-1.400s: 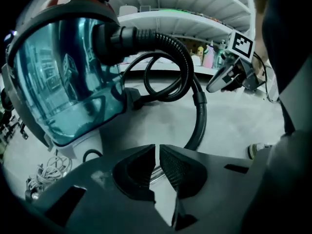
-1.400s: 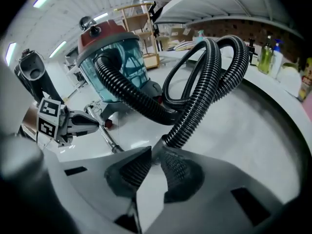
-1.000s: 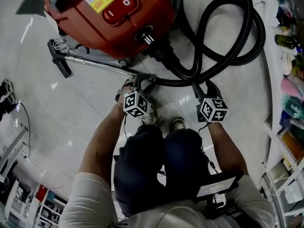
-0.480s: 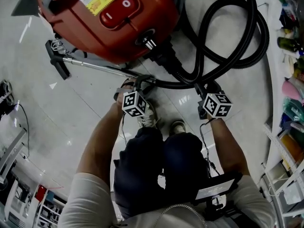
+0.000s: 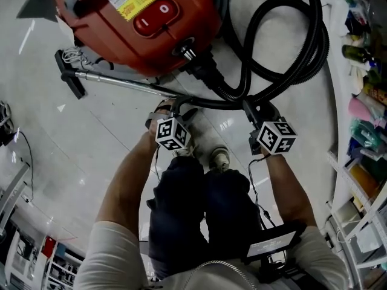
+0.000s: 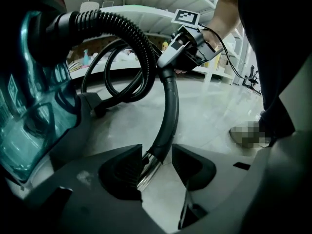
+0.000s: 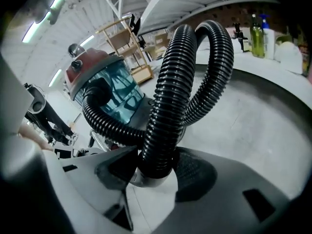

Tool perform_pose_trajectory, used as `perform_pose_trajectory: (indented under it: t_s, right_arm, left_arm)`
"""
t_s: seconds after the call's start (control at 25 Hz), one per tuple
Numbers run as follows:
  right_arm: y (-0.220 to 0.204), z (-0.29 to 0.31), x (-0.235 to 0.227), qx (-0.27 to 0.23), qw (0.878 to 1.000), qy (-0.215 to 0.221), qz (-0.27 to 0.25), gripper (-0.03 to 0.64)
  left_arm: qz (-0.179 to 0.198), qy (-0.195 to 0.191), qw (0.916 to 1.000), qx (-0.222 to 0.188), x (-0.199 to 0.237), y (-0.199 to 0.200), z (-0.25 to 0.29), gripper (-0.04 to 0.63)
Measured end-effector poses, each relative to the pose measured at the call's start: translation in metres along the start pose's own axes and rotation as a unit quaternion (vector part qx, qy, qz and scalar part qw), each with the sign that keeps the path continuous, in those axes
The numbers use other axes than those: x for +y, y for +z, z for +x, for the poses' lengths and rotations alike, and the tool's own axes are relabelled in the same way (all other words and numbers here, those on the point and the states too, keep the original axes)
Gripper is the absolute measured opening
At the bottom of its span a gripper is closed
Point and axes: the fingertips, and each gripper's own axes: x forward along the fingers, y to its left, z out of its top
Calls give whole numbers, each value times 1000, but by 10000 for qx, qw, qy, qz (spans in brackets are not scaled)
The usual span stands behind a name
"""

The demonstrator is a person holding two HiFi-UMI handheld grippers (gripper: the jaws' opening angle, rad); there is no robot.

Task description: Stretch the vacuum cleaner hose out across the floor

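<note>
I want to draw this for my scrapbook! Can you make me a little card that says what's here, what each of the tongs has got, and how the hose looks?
Machine: red vacuum cleaner
Hose: black ribbed hose, looped in curls beside the machine, not yet stretched out
Left hand: left tongs shut on the smooth curved tube, where it joins the shiny wand
Right hand: right tongs have just been closing, hose between them, pads pressing on it
Wand's far end: black floor head
</note>
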Motion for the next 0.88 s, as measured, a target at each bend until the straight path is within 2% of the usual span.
perform_pose_trajectory:
  t_s: [0.24, 0.48, 0.68, 0.88]
  right_arm:
    - [28, -28, 28, -18, 9997, 80, -249, 222]
    - [58, -59, 56, -19, 9987, 242, -441, 218]
    - [79, -79, 81, -58, 9981, 384, -486, 215]
    - [89, -97, 98, -35, 9975, 445, -540, 212]
  left_arm:
    - [178, 175, 9994, -248, 6, 42, -17, 165]
    - [302, 60, 9986, -441, -2, 85, -27, 170]
    - [302, 6, 9982, -527, -7, 109, -34, 193]
    - [238, 144, 9986, -456, -6, 120, -46, 193]
